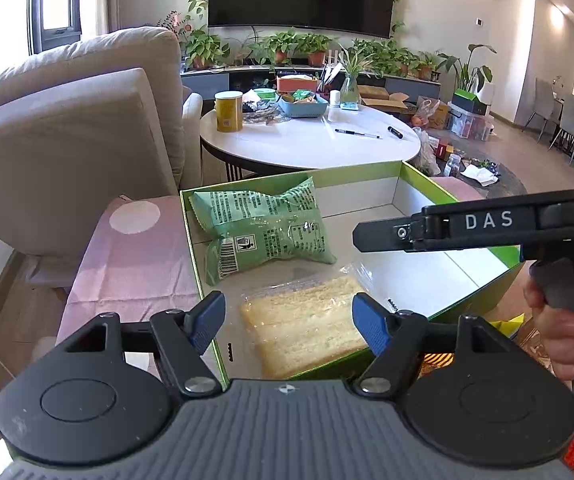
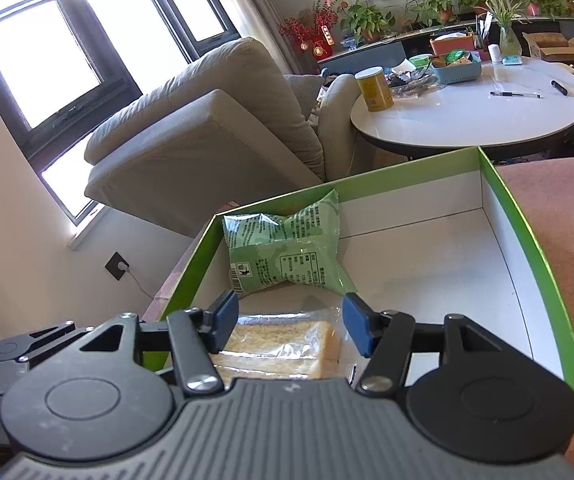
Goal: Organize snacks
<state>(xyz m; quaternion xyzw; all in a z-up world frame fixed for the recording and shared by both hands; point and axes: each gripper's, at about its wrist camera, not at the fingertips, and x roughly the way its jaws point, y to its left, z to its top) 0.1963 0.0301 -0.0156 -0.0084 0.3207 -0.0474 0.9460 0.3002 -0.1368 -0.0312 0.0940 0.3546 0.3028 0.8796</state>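
Note:
A green-rimmed box with a white floor holds two snacks. A green foil packet lies at its far left. A clear bag of pale bread slices lies at the near side. My left gripper is open and empty above the bread bag. My right gripper is open and empty, with the bread bag below its fingers and the green packet ahead in the box. Its body shows at the right of the left wrist view.
The box sits on a pink cloth with white dots. A beige sofa stands at the left. A round white table behind carries a yellow can, a blue basket of snacks and pens. Colourful packets lie at the right.

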